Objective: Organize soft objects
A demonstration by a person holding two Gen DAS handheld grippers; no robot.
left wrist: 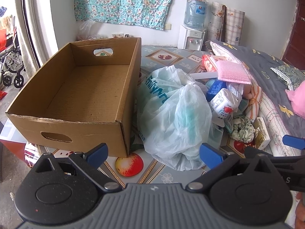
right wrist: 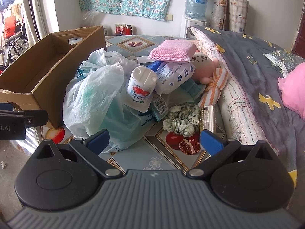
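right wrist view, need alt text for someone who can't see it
The open right gripper hovers over a fruit-patterned table, facing a pile: crumpled translucent plastic bag, white strawberry-labelled bottle, green fabric scrunchie, pink knitted sponge. An empty brown cardboard box stands left; a grey quilted blanket lies right.

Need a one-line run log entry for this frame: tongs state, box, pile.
left tongs: open, empty | right tongs: open, empty | brown cardboard box: empty | crumpled white plastic bag: beside box | green fabric scrunchie: on table
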